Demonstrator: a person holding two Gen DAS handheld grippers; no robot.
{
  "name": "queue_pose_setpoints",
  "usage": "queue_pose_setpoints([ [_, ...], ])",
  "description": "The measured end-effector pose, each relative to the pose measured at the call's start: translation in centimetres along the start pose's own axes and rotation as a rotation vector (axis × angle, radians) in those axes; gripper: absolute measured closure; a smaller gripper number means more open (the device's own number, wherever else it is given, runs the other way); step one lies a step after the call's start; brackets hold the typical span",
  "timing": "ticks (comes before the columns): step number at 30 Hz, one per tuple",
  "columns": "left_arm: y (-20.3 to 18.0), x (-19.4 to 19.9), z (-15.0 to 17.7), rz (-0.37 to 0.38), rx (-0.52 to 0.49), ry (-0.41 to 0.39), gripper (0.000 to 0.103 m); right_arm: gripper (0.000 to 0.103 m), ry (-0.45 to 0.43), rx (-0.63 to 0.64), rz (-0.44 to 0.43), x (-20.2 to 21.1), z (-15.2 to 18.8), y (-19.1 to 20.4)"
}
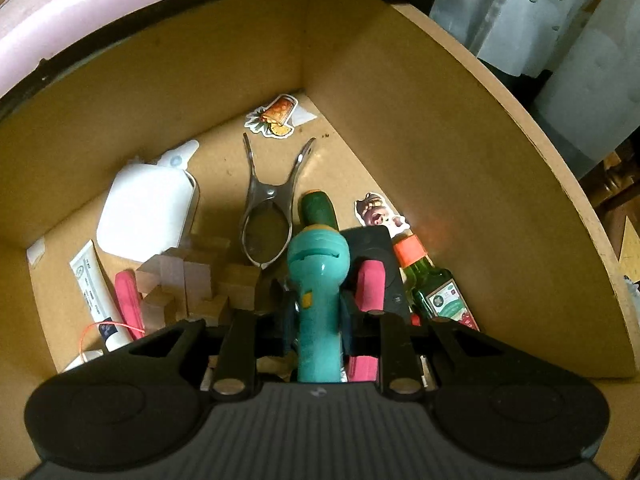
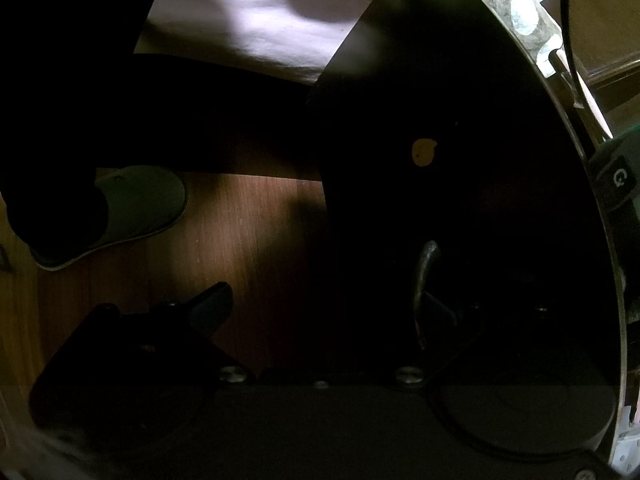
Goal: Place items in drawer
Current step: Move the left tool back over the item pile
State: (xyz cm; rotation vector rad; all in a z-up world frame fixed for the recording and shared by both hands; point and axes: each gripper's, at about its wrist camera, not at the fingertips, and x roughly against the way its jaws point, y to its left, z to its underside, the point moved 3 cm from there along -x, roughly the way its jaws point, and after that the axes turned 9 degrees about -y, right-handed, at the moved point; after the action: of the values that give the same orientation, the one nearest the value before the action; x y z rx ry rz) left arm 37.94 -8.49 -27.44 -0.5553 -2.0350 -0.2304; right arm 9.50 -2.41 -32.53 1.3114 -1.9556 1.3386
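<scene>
The left gripper (image 1: 316, 316) stands narrow, its dark blue pads (image 1: 287, 316) lying against both sides of a teal plastic toy tool with a dark green rounded tip (image 1: 318, 264). The toy points to 12 o'clock in the left wrist view. It hangs low inside the open brown fibreboard drawer (image 1: 440, 160), over things already lying there.

From the toy, a hinged steel clamp (image 1: 266, 204) lies at 11 o'clock and a white plastic squeeze bottle (image 1: 148, 208) at 10 o'clock. Pale wooden blocks (image 1: 188, 280) sit at 9 o'clock, and a flat black box (image 1: 374, 240) and a green glass bottle with an orange cap (image 1: 434, 284) at 3 o'clock.

The toy looks like hollow moulded plastic: light, stiff and rather smooth, so I judge it could turn in the grip if held on the bulbous head. The slimmer waist below the head, where the pads sit now, seems the sound place to hold it. It should survive a short drop, though the glass bottle close by deserves some care.

The right wrist view is dark. The right gripper (image 2: 324, 308) stands wide with nothing between its fingers. One finger is just beside a curved metal handle (image 2: 425, 276) on a black panel (image 2: 460, 100). A grey slipper (image 2: 140, 204) rests on the wooden floor (image 2: 248, 232) at 10 o'clock.
</scene>
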Motion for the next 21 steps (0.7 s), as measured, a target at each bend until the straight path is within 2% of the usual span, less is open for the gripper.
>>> queue_pose_setpoints([
  [1,0.1,0.2,-0.1,-0.007,0.003,-0.011,0.055,0.004,0.0,0.0,0.0,0.0,0.0,0.0],
  [2,0.1,0.5,-0.2,-0.008,0.01,-0.02,0.046,0.004,0.0,0.0,0.0,0.0,0.0,0.0],
  [8,0.8,3.1,-0.8,-0.018,0.075,-0.069,0.044,0.004,0.0,0.0,0.0,0.0,0.1,0.0],
  [13,0.5,6.6,-1.6,0.035,0.13,-0.125,0.042,0.004,0.0,0.001,0.0,0.1,0.1,0.0],
  [15,-0.1,8.1,-1.8,0.063,0.122,-0.138,0.036,0.004,0.0,0.001,0.0,0.1,0.1,0.0],
  [21,-1.0,12.2,-4.2,0.05,0.083,-0.259,0.036,0.004,0.0,0.0,0.0,0.1,0.1,-0.1],
])
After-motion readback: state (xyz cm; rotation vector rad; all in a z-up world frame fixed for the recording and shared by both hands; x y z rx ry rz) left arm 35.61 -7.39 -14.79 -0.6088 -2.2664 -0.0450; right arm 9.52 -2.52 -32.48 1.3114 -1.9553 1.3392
